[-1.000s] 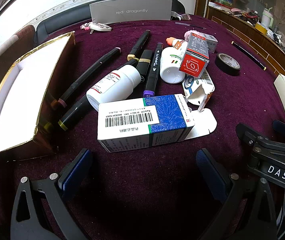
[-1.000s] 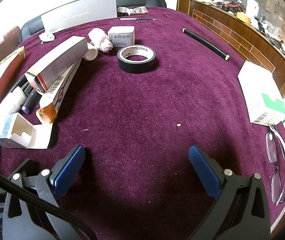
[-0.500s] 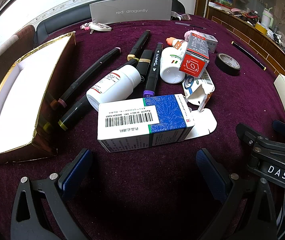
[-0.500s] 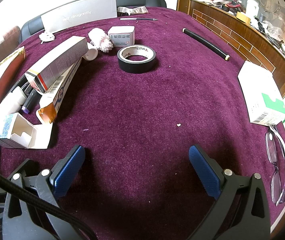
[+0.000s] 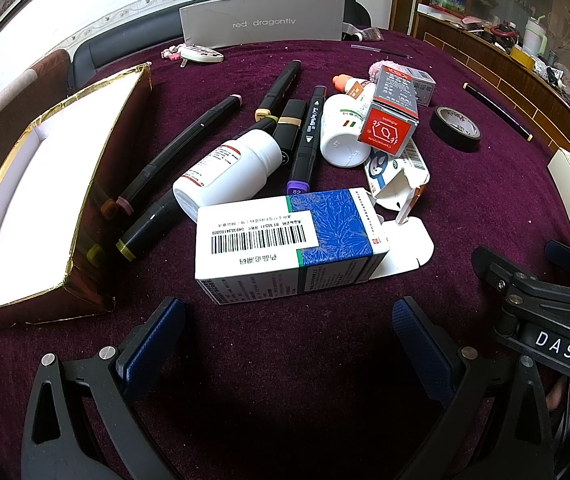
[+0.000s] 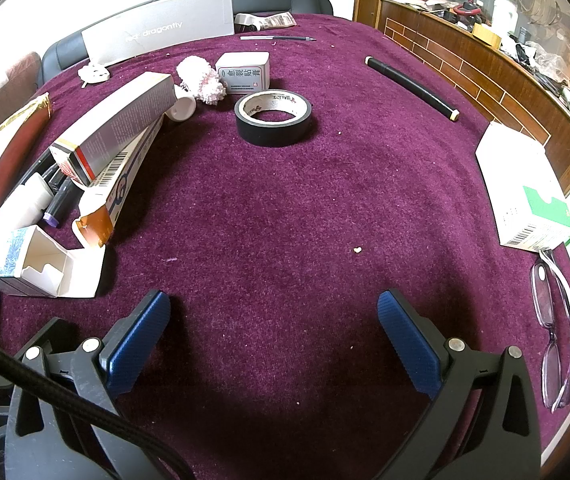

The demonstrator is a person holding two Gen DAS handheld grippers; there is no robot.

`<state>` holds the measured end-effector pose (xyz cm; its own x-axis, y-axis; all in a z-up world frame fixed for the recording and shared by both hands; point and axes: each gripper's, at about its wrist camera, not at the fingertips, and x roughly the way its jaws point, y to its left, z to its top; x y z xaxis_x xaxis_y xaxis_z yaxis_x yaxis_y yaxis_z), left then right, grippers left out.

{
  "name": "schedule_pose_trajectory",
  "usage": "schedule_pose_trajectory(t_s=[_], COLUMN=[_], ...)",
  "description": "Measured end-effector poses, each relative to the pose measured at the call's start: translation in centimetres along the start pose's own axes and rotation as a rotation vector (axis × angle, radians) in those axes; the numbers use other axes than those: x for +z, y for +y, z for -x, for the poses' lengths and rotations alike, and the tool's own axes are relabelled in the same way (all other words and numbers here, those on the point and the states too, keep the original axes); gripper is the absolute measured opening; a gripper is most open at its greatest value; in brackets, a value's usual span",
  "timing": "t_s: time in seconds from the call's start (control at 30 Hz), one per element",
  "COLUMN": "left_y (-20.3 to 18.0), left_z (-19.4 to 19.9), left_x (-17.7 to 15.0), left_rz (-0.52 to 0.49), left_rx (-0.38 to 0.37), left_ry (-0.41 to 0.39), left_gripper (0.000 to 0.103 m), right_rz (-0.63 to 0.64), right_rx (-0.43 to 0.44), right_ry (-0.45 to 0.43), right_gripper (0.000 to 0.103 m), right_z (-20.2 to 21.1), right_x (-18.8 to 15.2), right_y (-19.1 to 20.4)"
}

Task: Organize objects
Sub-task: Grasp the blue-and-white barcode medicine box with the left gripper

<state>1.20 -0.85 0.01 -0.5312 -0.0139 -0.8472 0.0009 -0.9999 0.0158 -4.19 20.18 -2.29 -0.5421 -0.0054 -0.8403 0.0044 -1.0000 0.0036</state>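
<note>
A blue and white medicine box (image 5: 285, 244) lies on its side with its end flap open, just ahead of my open, empty left gripper (image 5: 289, 336). Behind it lie a white pill bottle (image 5: 229, 172), several black markers (image 5: 305, 136), a second white bottle (image 5: 341, 136) and a red-ended box (image 5: 391, 124). A gold-edged open box (image 5: 41, 208) stands to the left. My right gripper (image 6: 273, 336) is open and empty over bare purple cloth. A black tape roll (image 6: 273, 118) lies ahead of it; the medicine box (image 6: 25, 264) is at its left.
A white and green box (image 6: 525, 192) and glasses (image 6: 553, 328) lie near the right table edge. A long black tube (image 6: 411, 88), a small white box (image 6: 243, 72), a pink puff (image 6: 201, 80) and a grey "red dragonfly" board (image 5: 261, 20) sit farther back.
A hand at the gold-edged box's near left corner has gone from view. Both grippers and the objects have not moved.
</note>
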Motion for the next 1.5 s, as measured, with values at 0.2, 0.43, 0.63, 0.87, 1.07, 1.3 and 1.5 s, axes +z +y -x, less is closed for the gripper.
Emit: schedule_pose_trajectory(t_s=[0.2,0.43,0.63,0.87,1.07,1.3,1.5], left_y=[0.0,-0.2,0.0,0.7,-1.1,-1.7,-2.4], left_z=[0.0,2.5,5.7,5.1,3.4,1.5,0.4], left_x=[-0.1,-0.8,-0.7,2.3,2.7,2.9,2.8], left_rz=[-0.001,-0.165,-0.458,-0.638,-0.775,-0.824,-0.855], left_rx=[0.002,-0.002,0.009,-0.101,-0.135,-0.127,-0.115], left_ry=[0.0,-0.079,-0.245,-0.204,-0.15,-0.096,-0.084], left_gripper=[0.101,0.101,0.101,0.044,0.038,0.04,0.046], right_rz=[0.0,-0.008,-0.027,0.035,-0.004,0.007,0.011], right_rx=[0.003,0.1,0.317,0.336,0.381,0.389,0.39], right_ry=[0.0,-0.02,-0.135,-0.197,-0.183,-0.176,-0.17], right_gripper=[0.103,0.103,0.103,0.103,0.103,0.103,0.103], right_z=[0.0,0.7,3.0,4.4,3.8,3.9,3.8], right_x=[0.0,-0.1,-1.5,-1.8,-1.5,-1.6,-1.5], right_y=[-0.1,-1.6,-3.0,-1.5,-2.5,-2.3,-2.2])
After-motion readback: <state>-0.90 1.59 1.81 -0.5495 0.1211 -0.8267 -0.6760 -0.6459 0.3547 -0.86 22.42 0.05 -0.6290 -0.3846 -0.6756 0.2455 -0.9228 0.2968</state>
